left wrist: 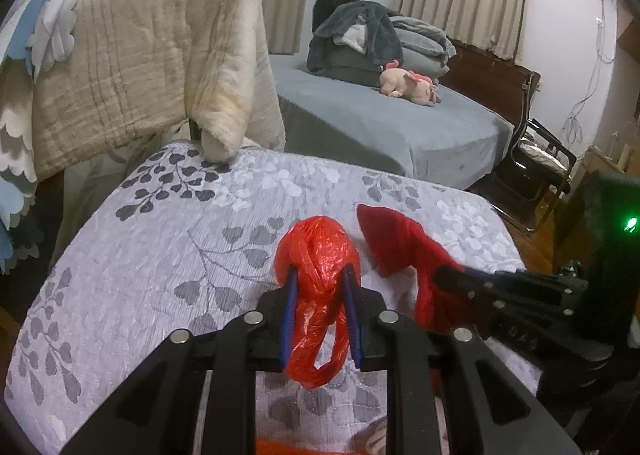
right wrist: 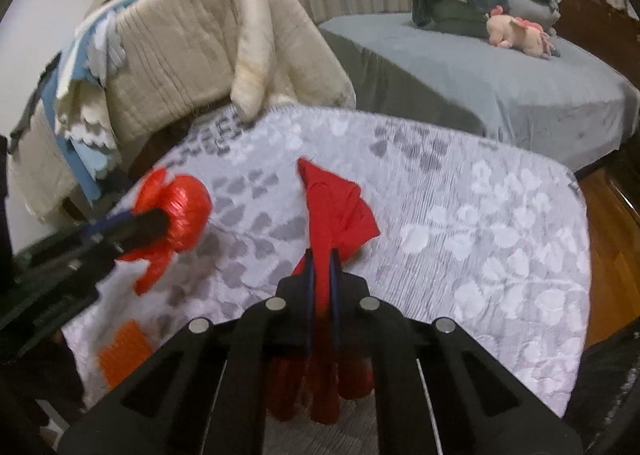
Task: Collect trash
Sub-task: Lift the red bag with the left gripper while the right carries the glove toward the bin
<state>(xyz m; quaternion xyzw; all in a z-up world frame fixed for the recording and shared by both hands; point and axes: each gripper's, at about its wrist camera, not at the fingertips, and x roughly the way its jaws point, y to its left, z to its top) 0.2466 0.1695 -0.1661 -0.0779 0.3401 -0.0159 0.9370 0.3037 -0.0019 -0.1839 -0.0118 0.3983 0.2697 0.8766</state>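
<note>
Pickup step: left gripper (left wrist: 320, 275) clamps crumpled red plastic bag (left wrist: 318, 243); right gripper (right wrist: 322, 255) pinched on red cloth (right wrist: 336, 207). Next, judged: lift both off near table (right wrist: 500, 235).

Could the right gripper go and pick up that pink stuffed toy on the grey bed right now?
Probably not: the right gripper is shut on the red cloth, and the pink stuffed toy lies far off on the other bed.
</note>
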